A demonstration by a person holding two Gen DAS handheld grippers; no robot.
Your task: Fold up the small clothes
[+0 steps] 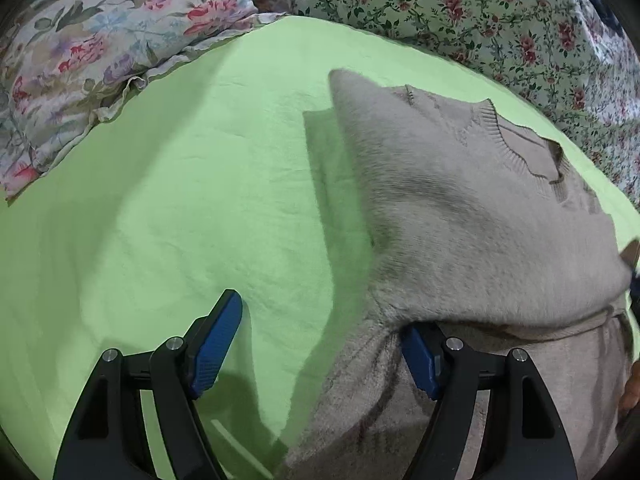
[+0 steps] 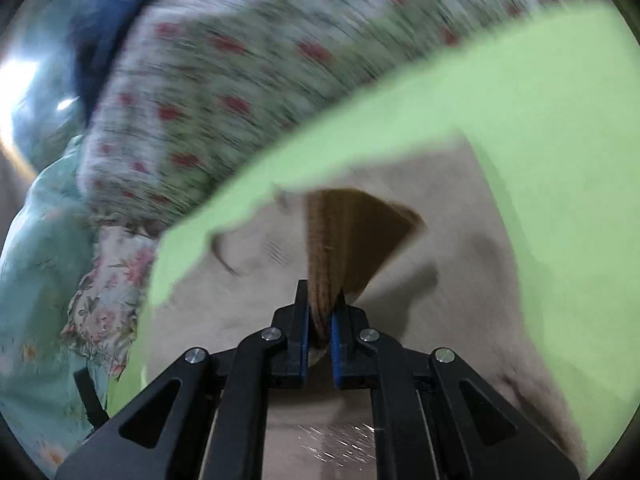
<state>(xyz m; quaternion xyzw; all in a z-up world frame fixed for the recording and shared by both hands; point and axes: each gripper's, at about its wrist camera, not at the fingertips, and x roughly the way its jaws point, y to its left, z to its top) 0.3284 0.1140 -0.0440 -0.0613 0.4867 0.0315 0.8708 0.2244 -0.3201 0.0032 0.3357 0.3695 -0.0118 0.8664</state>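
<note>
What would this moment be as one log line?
stage: folding beige knit sweater | left tool: open, one finger under sweater | right tool: shut on sweater's ribbed edge | surface: green sheet

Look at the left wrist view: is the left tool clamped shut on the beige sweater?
No. The left tool stands wide open, one finger over the green sheet, the other tucked under the beige sweater.

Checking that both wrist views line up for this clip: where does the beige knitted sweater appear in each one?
Left wrist: the beige sweater fills the right half, draped over one finger of the open left gripper.
Right wrist: it fills the centre and bottom, a brown ribbed edge pinched in the shut right gripper.
Shared landmark: the green sheet under the sweater, bordered by floral bedding.
</note>
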